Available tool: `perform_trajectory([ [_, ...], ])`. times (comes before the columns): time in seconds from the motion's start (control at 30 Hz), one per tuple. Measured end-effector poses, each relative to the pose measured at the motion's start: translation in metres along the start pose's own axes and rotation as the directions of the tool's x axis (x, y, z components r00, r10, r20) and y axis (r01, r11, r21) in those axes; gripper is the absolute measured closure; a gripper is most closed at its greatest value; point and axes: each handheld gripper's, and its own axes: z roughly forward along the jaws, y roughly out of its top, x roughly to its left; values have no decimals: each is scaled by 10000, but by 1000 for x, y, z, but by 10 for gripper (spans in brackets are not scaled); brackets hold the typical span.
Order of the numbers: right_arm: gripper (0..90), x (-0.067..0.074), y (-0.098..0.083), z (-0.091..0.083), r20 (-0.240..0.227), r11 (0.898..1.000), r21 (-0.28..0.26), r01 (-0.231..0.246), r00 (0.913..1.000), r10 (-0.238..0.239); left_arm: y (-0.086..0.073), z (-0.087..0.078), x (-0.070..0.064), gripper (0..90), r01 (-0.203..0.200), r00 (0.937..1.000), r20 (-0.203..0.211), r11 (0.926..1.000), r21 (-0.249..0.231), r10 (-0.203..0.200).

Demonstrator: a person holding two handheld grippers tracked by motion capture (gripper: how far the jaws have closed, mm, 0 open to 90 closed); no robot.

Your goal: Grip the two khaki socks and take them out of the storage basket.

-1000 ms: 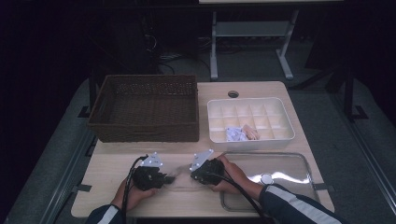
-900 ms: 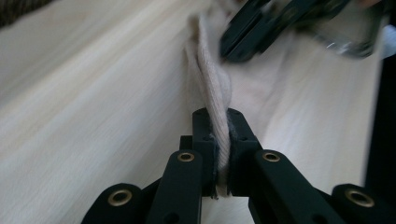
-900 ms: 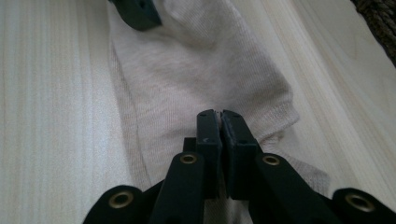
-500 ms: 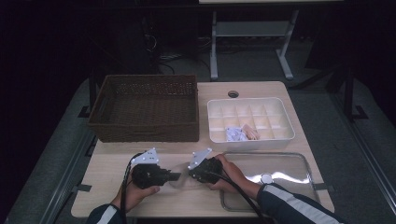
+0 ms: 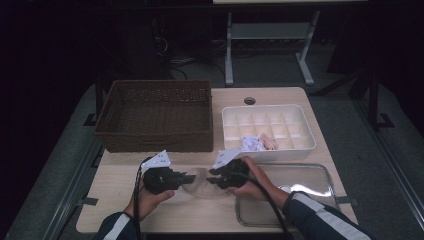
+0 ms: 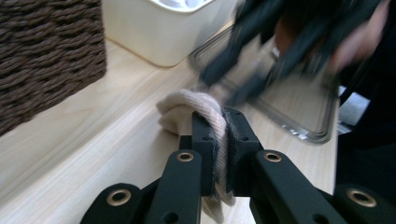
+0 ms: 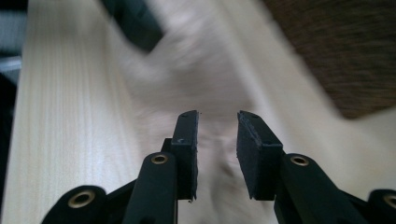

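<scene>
Sock [image 6: 196, 109] work is mid-handover at lower centre of the high view: your left gripper [image 5: 186, 177] clamps the beige knit, while the right gripper [image 5: 214, 175] has just been opening, pads apart with cloth beneath. Next, regrip or pull clear; wicker basket [image 5: 155, 115], compartment box [image 5: 270, 127] and metal tray [image 5: 300, 192] crowd close

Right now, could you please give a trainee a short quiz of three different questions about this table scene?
1. True or false: the left gripper is shut on the beige cloth.
2. Which container is woven: the basket, the white divided box or the metal tray?
3. Complete: the right gripper has jaws standing ____.

Key: 1 true. 2 the basket. 3 apart; they have just been opening, with blurred cloth beyond them.
</scene>
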Motion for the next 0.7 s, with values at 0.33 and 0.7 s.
perform_trajectory([
  [0.33,690,-17,-29,-20,303,9904,977,-974,9950,949,0,3,1,842,28,9991,-417,9995,312,-15],
  [0.7,702,-23,-36,3,306,9827,1623,-896,9959,857,6,26,-6,842,-256,9995,-179,9987,433,264],
])
